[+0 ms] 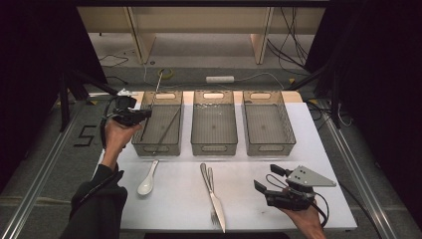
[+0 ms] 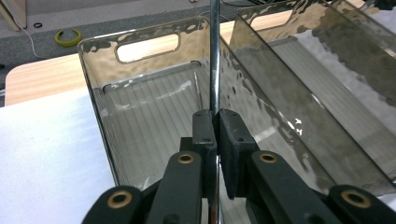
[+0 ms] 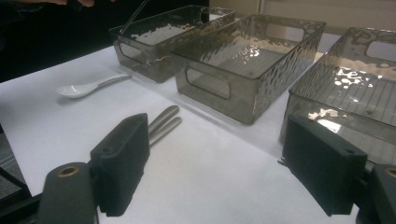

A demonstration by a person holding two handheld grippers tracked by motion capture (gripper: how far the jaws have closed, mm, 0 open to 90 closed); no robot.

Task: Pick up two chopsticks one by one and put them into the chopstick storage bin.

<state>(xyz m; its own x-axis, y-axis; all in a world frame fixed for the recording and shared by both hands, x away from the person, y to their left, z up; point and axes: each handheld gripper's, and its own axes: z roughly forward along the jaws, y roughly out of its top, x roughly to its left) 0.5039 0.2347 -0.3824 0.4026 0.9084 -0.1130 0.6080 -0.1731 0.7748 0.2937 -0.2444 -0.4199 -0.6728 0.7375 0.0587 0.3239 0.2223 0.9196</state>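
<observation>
The thin metal rod (image 2: 214, 56) is running out of the left claw view at the top, so its far end is cut off there; in the high view (image 1: 168, 127) it is showing as a faint dark line slanting inside the left bin (image 1: 158, 124), and whether its lower tip is touching the bin floor is hard to make out. What kind of utensil it is cannot be told.

The left claw (image 1: 144, 114) is clamping the rod, its two black pads (image 2: 231, 140) pressing together on the shaft. The left hand (image 1: 118, 135) is reaching forward from a dark sleeve, holding the claw at the bin's near-left rim, pointing across it. The right claw (image 1: 266, 179) is standing wide open with nothing between its pads, held by the right hand (image 1: 304, 219) low over the bench (image 1: 249, 204) near its front right edge.

The middle bin (image 1: 214, 127) and the right bin (image 1: 267, 127) are sitting just beside each other in a row. On the open white surface in front of them, a white spoon (image 1: 148, 179) is lying near the left bin, and a knife and fork (image 1: 214, 196) are lying side by side at the centre, well apart from the right claw.
</observation>
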